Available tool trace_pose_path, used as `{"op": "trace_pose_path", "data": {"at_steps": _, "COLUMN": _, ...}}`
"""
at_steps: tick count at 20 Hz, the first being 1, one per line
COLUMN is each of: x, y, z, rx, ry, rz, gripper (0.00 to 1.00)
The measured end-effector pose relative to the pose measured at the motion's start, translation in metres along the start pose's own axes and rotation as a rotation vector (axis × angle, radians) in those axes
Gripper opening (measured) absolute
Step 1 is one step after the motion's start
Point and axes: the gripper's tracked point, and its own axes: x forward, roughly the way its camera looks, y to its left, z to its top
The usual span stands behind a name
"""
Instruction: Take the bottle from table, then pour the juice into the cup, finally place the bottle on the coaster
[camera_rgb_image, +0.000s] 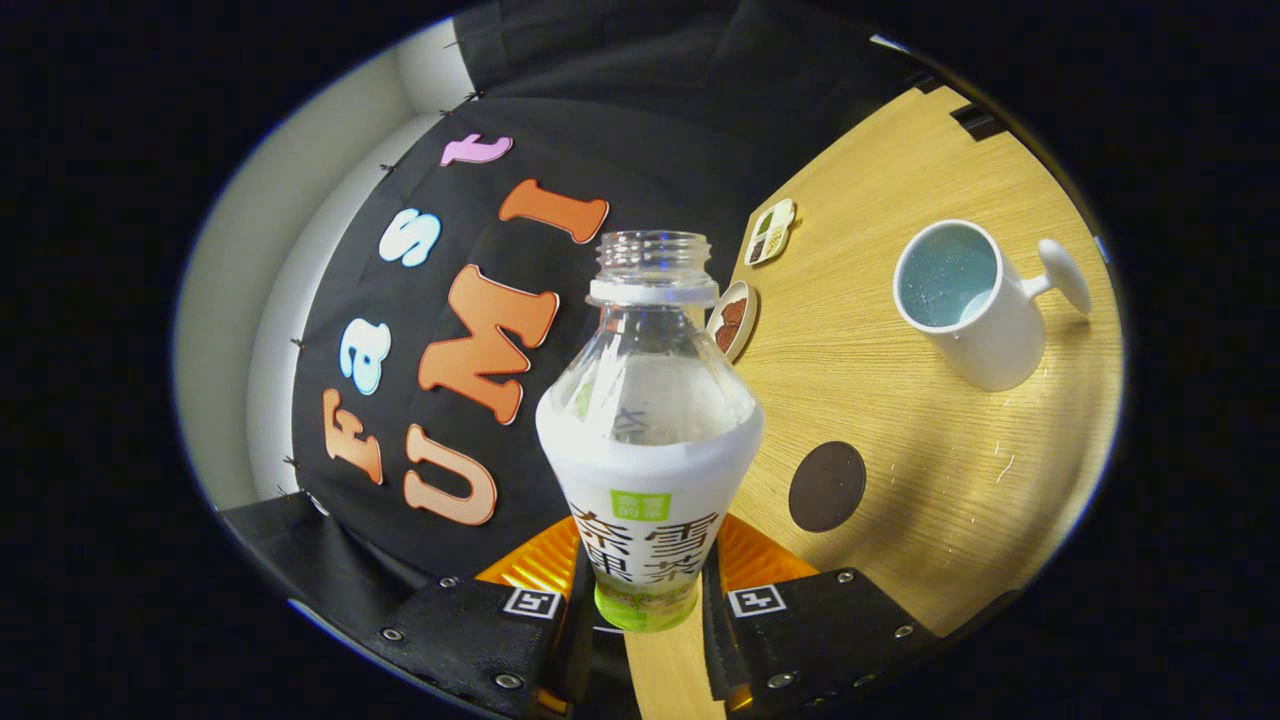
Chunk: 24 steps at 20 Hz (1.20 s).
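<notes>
Uncapped clear plastic bottle with white label (645, 440) is held between the fingers of the gripper (645, 600), both pressed on its lower body.
Gripper view: bottle is seen lifted and tilted against the light wooden table (900, 420). Round dark brown coaster (827, 486) is seen at 3 o'clock of the bottle, white handled cup (965, 305) at 2 o'clock, well apart. Two small dishes (750, 280) are seen just beyond the bottle neck.
</notes>
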Motion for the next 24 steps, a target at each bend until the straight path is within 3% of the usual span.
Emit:
{"op": "trace_pose_path", "data": {"at_steps": 11, "x": 0.007, "y": -0.013, "z": 0.028, "rx": 0.261, "ry": -0.038, "rz": -0.031, "gripper": 0.46}}
{"op": "trace_pose_path", "data": {"at_steps": 24, "x": 0.012, "y": -0.021, "z": 0.037, "rx": 0.454, "ry": -0.022, "rz": -0.055, "gripper": 0.46}}
